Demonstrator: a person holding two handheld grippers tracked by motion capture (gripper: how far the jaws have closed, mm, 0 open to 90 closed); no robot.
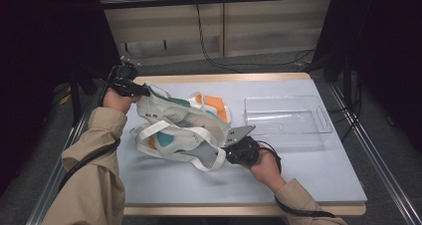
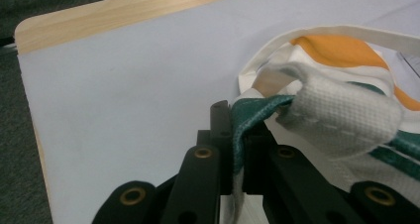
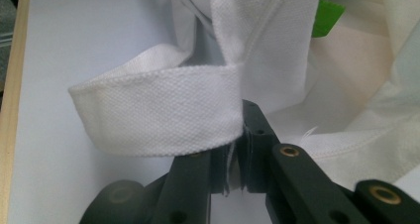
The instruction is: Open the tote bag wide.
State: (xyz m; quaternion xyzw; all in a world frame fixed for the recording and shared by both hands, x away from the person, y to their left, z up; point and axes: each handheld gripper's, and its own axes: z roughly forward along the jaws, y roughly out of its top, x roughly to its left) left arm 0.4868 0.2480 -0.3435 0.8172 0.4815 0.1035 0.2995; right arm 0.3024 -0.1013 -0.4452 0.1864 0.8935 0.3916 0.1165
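A white cloth tote bag (image 1: 179, 123) with teal and orange patches lies crumpled on the pale blue table (image 1: 308, 170), left of centre. My left gripper (image 1: 144, 91) is at the bag's far left corner. In the left gripper view its jaws (image 2: 236, 130) are shut on a teal part of the bag's edge (image 2: 252, 110), with a white strap (image 2: 341, 115) folded just beyond. My right gripper (image 1: 221, 153) is at the bag's near right side. The right gripper view has its jaws (image 3: 235, 130) shut on white fabric beside a looped white strap (image 3: 158, 110).
A clear plastic tray (image 1: 288, 115) sits on the table's right half, close to the bag's right edge. The wooden table rim (image 2: 124, 11) runs along the far side. Black cables hang behind the table, and dark curtains stand at both sides.
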